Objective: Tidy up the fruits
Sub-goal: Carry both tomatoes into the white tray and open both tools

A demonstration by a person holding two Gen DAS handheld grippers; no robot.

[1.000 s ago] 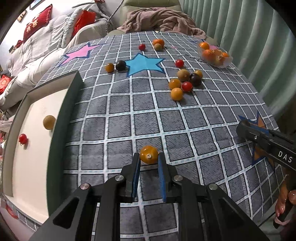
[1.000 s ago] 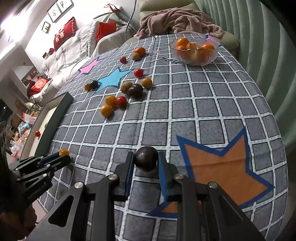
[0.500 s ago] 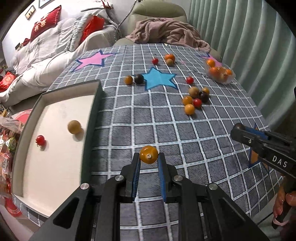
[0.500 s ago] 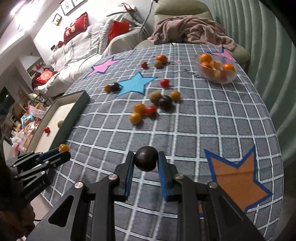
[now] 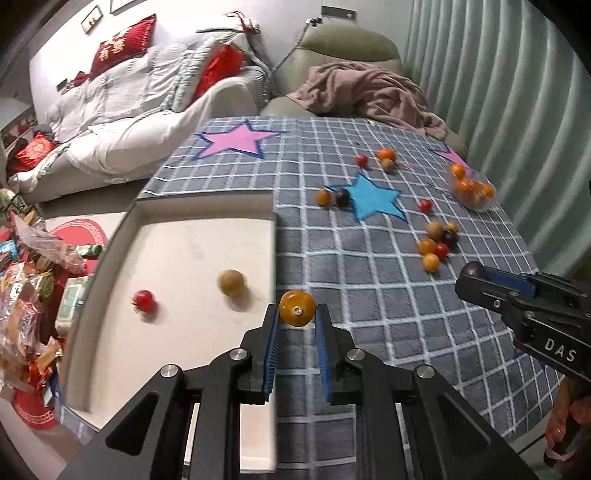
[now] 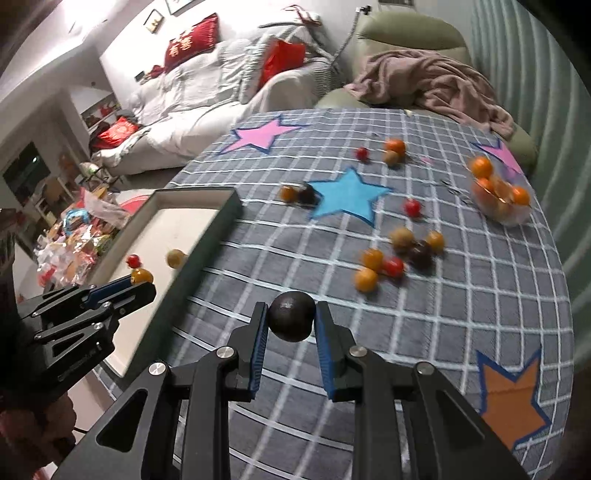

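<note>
living room clutter around a star-patterned bench cover

a grey checked cloth covers the bench, printed with a pink star, a blue star and an orange star near the right edge. behind the bench stands an olive armchair with a dusty-pink blanket heaped on its seat. to its left a sofa under a white quilt carries red cushions, and framed pictures hang on the wall above. pale green curtains close the right side. on the floor at left lies a pile of snack packets beside a red mat.
</note>
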